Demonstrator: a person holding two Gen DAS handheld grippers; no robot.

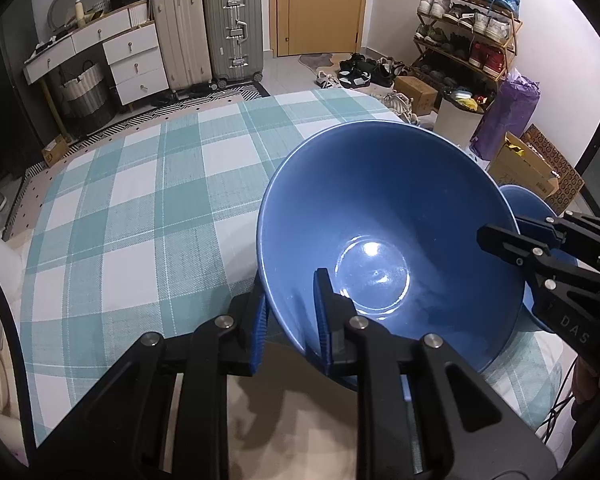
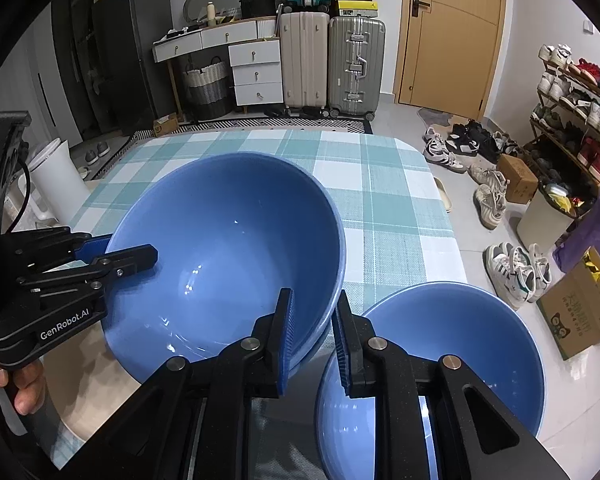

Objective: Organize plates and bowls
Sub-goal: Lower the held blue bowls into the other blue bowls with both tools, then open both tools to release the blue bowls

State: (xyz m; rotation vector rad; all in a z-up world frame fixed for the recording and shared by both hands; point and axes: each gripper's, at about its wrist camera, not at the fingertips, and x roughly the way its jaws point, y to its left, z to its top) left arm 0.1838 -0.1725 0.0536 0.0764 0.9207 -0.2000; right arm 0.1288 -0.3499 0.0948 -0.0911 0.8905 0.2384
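Second bowl (image 2: pixel 452 344), right-wrist view clearest

Two matte black grippers are seen, each built from angular linkage arms pinned with round silver screws. The left gripper (image 1: pixel 288 316) is fitted with ribbed blue pads on its fingers (image 1: pixel 324 312), and white "GenRobot.AI" lettering is carried on its body. The right gripper (image 2: pixel 314 340) is built alike, with "DAS" embossed on its side and a thin black cable trailing behind.
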